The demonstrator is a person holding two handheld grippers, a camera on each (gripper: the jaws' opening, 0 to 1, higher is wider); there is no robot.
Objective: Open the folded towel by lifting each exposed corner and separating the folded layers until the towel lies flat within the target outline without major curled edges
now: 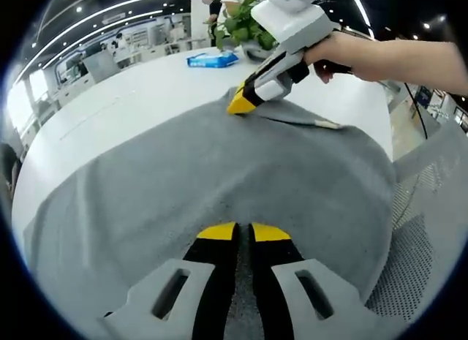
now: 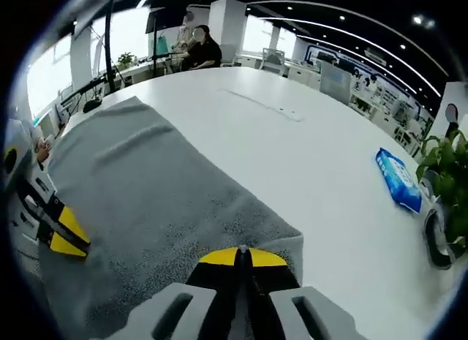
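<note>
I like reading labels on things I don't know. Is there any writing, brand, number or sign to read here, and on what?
No text can be read in either view.
Blue packet on the white table: print on it is too blurred to read.
Grey towel: a small pale tag at its edge, too small to read.
Left claw and right claw: yellow and black tips, no lettering visible.

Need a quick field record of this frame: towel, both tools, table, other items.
towel: grey terry towel, spread on the table, far edge partly folded over
left tool: yellow-tipped left tool, jaws closed on the towel's near edge
right tool: yellow-tipped right tool, jaws closed at a towel corner
table: white table
other items: blue wipes packet, green potted plant
</note>
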